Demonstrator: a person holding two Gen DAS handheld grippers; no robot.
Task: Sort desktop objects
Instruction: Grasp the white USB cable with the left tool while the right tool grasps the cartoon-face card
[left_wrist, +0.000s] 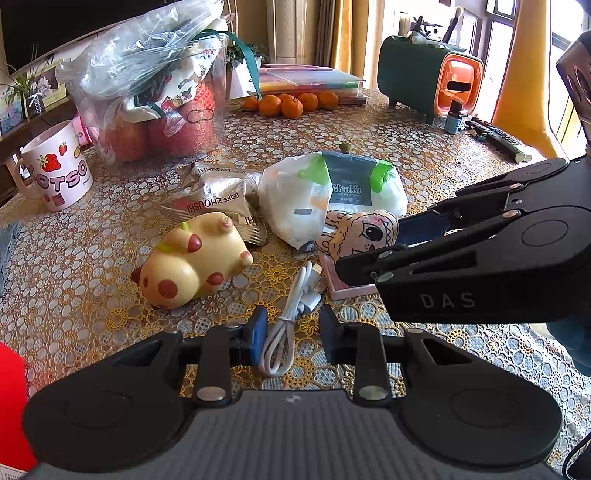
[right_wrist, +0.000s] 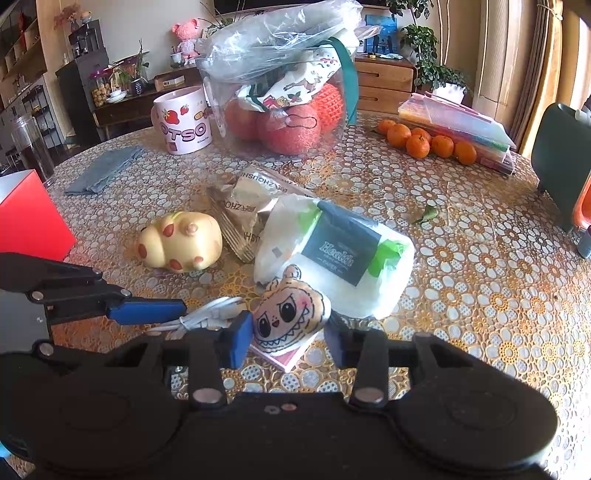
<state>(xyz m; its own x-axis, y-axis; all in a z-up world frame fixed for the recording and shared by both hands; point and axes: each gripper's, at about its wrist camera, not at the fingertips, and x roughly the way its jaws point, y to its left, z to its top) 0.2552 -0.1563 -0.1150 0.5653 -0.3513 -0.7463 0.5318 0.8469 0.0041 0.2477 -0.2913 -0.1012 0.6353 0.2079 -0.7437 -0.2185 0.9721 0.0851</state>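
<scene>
My left gripper (left_wrist: 293, 326) is open, its blue fingers on either side of a coiled white USB cable (left_wrist: 291, 317) lying on the table. My right gripper (right_wrist: 290, 341) is open around a small plush monster face (right_wrist: 290, 315) that lies on a pink pad (right_wrist: 286, 358). The plush (left_wrist: 356, 232) and the right gripper also show in the left wrist view. A yellow spotted toy (left_wrist: 192, 262), silver snack packets (left_wrist: 212, 201) and a white tissue pack (left_wrist: 328, 192) lie just beyond.
A pink strawberry mug (left_wrist: 55, 170), a clear bag of apples (left_wrist: 155, 96), several tangerines (left_wrist: 291, 103), a stack of coloured folders (left_wrist: 310, 83) and a green-orange holder (left_wrist: 428, 81) stand further back. A red box (right_wrist: 29, 218) is at the left, with a grey cloth (right_wrist: 103, 170) behind it.
</scene>
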